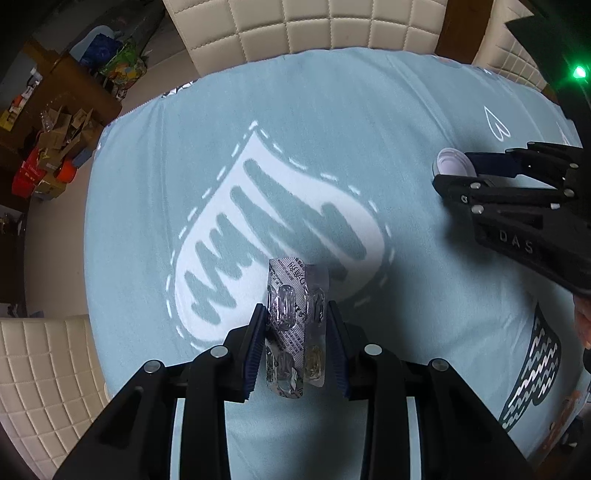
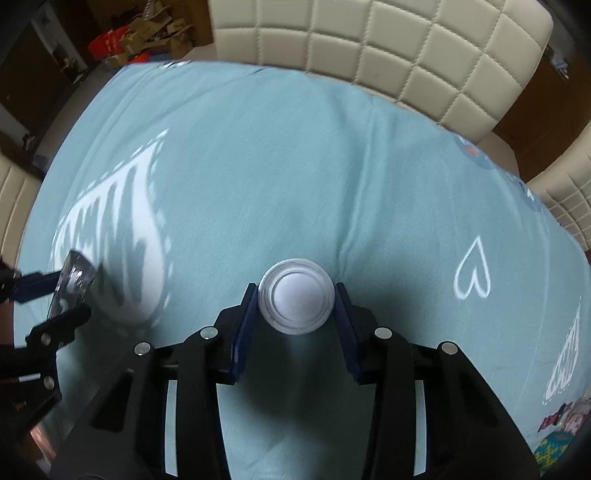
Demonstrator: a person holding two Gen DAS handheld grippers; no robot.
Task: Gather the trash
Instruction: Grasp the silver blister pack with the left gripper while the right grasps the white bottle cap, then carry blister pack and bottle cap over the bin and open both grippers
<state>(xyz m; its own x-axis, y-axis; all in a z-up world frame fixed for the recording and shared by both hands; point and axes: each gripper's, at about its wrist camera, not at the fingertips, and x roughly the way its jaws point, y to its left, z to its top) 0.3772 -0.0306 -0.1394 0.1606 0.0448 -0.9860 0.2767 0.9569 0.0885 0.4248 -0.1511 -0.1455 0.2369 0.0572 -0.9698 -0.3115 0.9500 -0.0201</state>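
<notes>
My left gripper (image 1: 295, 314) is shut on a silver pill blister pack (image 1: 295, 321), held upright between the blue pads above the light blue tablecloth (image 1: 332, 122). It also shows in the right wrist view (image 2: 72, 286) at the far left, with the left gripper (image 2: 59, 295) around it. My right gripper (image 2: 295, 295) is shut on a round white cap (image 2: 295, 301). In the left wrist view the right gripper (image 1: 454, 166) sits at the right with the white cap (image 1: 452, 162) at its tips.
Cream quilted chairs (image 1: 314, 26) (image 2: 388, 48) stand along the table's far side, another at the near left (image 1: 44, 373). Cardboard and red clutter (image 1: 51, 162) lies on the floor at left. Colourful items (image 2: 561, 428) lie at the table's right edge.
</notes>
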